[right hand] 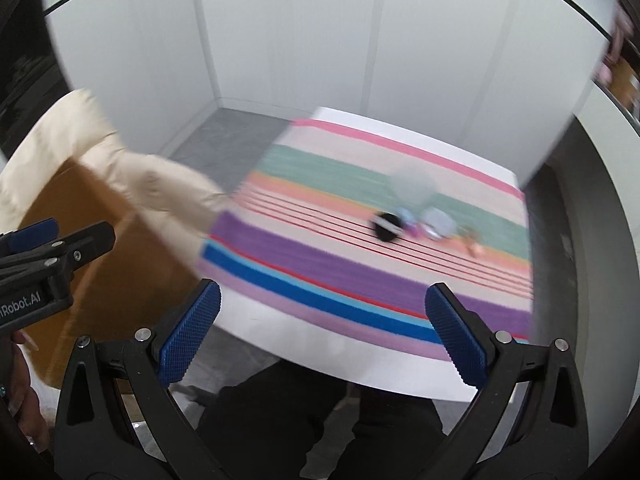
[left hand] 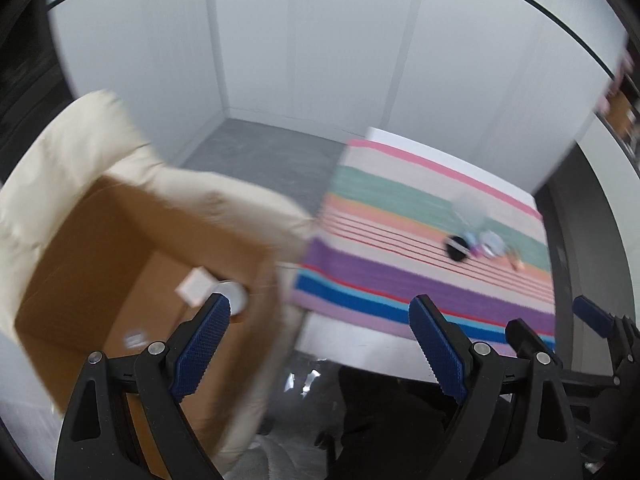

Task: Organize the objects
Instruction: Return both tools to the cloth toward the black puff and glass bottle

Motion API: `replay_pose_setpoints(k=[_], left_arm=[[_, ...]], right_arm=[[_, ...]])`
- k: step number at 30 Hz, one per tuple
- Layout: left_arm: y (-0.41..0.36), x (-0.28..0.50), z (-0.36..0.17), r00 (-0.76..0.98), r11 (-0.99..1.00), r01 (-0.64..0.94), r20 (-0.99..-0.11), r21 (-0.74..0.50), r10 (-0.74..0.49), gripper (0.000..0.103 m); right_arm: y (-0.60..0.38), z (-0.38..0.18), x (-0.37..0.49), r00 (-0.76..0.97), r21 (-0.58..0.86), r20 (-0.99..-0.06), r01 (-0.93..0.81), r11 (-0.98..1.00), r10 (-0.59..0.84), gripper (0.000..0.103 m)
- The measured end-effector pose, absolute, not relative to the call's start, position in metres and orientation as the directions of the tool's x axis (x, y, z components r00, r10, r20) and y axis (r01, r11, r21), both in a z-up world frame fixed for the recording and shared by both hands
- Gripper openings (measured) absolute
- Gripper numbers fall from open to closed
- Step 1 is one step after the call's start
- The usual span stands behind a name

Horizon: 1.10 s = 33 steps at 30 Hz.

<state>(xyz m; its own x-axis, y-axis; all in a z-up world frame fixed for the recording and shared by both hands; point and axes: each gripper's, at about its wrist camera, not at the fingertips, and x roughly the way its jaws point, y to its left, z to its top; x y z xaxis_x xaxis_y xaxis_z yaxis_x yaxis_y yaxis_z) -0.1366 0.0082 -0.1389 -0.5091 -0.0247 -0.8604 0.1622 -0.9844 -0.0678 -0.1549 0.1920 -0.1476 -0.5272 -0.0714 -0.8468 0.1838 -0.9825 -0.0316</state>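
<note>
Everything is blurred by motion. A striped cloth covers a white table. On its far right lie a black round object, a clear cup, a pale blue item and a small peach piece. To the left stands a cardboard box holding a white square item and a round white item. My left gripper hangs open between the box and the table's near edge. My right gripper is open above the table's near edge. Neither holds anything.
A cream cloth drapes over the box's rim. White wall panels close off the back, with grey floor between box and table. The person's dark-clad legs fill the bottom, and a hand shows at the lower left.
</note>
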Motion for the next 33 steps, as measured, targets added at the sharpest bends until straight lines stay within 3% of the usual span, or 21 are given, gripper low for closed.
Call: replay_pose_setpoints(k=[7,17,33], left_arm=[[0.088,-0.161,-0.154,-0.477,-0.997,0.028,-0.877,-0.068,0.046,0.092],[0.153,-0.183,-0.175,-0.448,-0.996,-0.060,-0.891,-0.061,0.081,0.092],[0.233,-0.268,-0.285,-0.335,-0.992,-0.127,-0.941,-0.011,0.053,0.092]], right_arm=[[0.281,-0.159,-0.155,-0.510,-0.012,-0.860,0.026,-1.000,-0.003,0.103],[0.345,-0.181,-0.148,-0.492,-0.015,-0.869,-0.065,-0.998,0.045,0.103],[0.430,-0.285,-0.221,-0.425,-0.005,-0.903,-0.139,-0.990,0.064,0.103]])
